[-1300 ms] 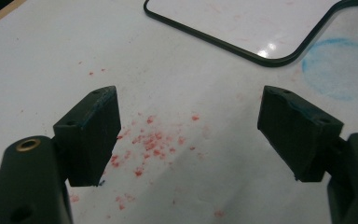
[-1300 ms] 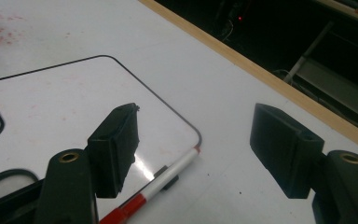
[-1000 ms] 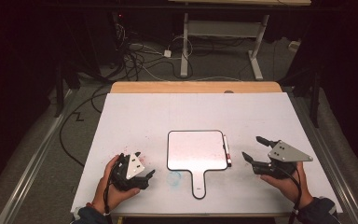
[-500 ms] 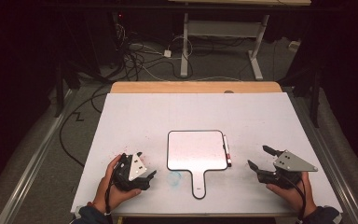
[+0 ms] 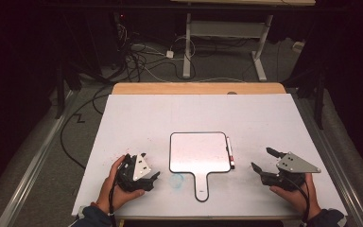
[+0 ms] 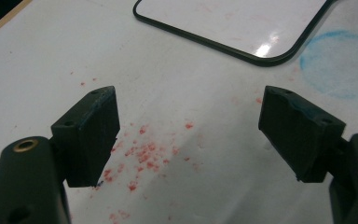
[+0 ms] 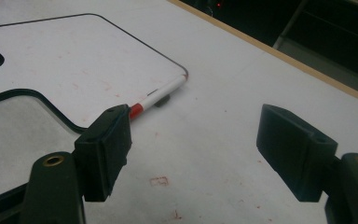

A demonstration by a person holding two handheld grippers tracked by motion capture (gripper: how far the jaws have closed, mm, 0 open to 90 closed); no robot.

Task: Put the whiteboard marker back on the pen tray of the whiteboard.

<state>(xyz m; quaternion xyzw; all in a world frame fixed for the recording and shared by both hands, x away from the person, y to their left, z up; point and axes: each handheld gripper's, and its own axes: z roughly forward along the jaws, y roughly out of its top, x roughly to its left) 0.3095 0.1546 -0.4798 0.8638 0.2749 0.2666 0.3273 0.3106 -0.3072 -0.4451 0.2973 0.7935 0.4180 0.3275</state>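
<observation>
A small whiteboard (image 5: 198, 152) with a short handle lies flat at the middle of the white table (image 5: 194, 113). A white marker (image 5: 229, 152) with a red band lies along its right edge. My left gripper (image 5: 150, 165) rests at the near left, open and empty, left of the board's handle. In the left gripper view its jaws (image 6: 189, 112) stand wide apart over bare table, with the board's corner (image 6: 242, 18) ahead. My right gripper (image 5: 261, 158) is open at the near right. Its jaws (image 7: 193, 121) point past the marker (image 7: 161, 95) and the board (image 7: 65, 60).
Red specks (image 6: 144, 154) and a blue smudge (image 6: 340, 63) mark the table near the left gripper. A wooden strip (image 5: 198, 88) borders the table's far edge. Beyond it are cables (image 5: 142, 56) and a desk frame (image 5: 224, 33) on the dark floor.
My right gripper has drawn slightly to the right and toward the table's near edge, still open. The left gripper, board and marker have stayed put.
</observation>
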